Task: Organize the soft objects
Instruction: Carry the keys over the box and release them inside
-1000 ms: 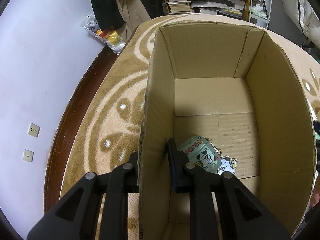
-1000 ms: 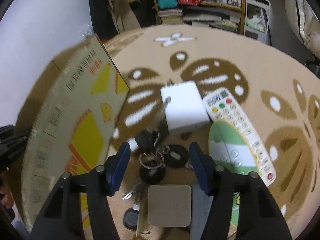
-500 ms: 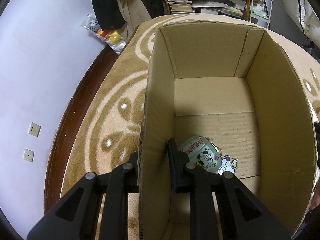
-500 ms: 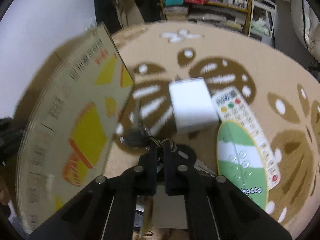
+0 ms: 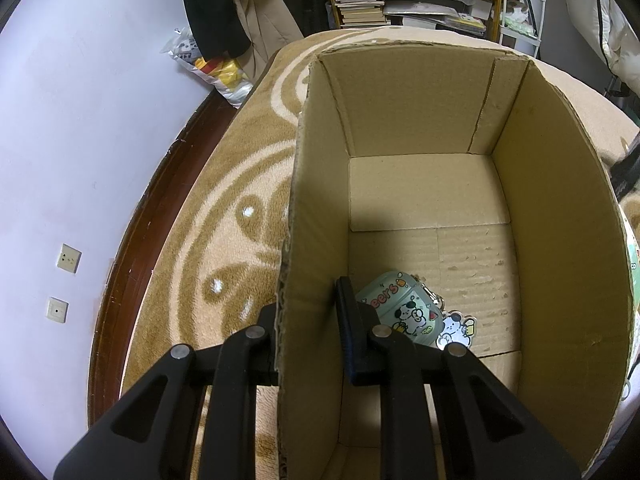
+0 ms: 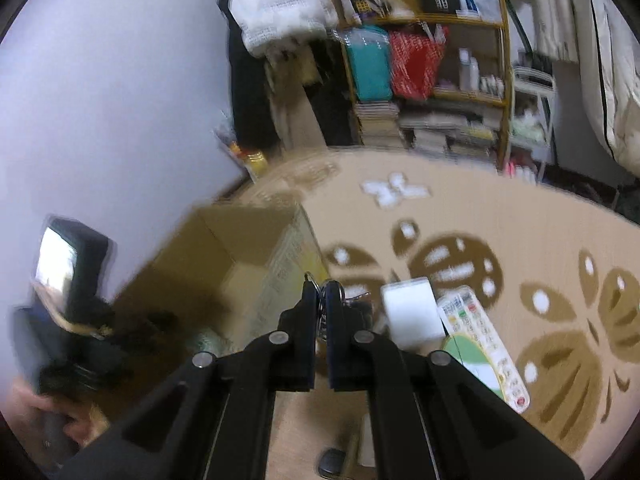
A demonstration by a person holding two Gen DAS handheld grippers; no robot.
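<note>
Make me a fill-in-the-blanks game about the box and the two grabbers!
1. The left gripper pinches the wall of the ____ box.
2. Inside the box lies a mint-green ____ with cartoon stickers.
3. The right gripper is shut on a bunch of ____.

Missing words: cardboard; case; keys

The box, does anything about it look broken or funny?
Yes. The cardboard box has a rough, torn top rim with no flaps. The left gripper pinches its near wall, and only a small cartoon case lies inside.
</note>
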